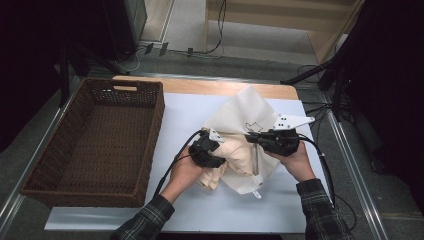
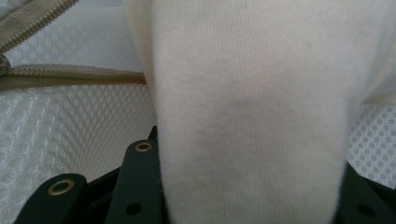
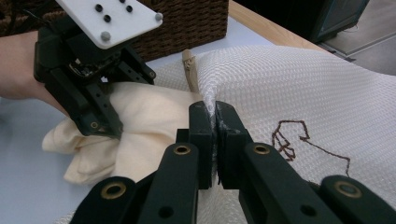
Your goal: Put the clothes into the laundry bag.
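While the wicker basket [image 1: 95, 145] sits at the far left of the surface [image 1: 180, 120], my left gripper [image 1: 210, 148] has its fingers clamped on the cream cloth [image 1: 235, 155] at the centre, and my right gripper [image 3: 214, 135] pinches the white mesh bag [image 1: 245, 112] shut-fingered.

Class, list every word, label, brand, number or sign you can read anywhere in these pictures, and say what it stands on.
No readable text: there are no words, numbers or brand names.
Only mark: a brown stitched outline, a drawing and not letters, on the white mesh bag.
Cream cloth, wicker basket and both grippers: no labels.
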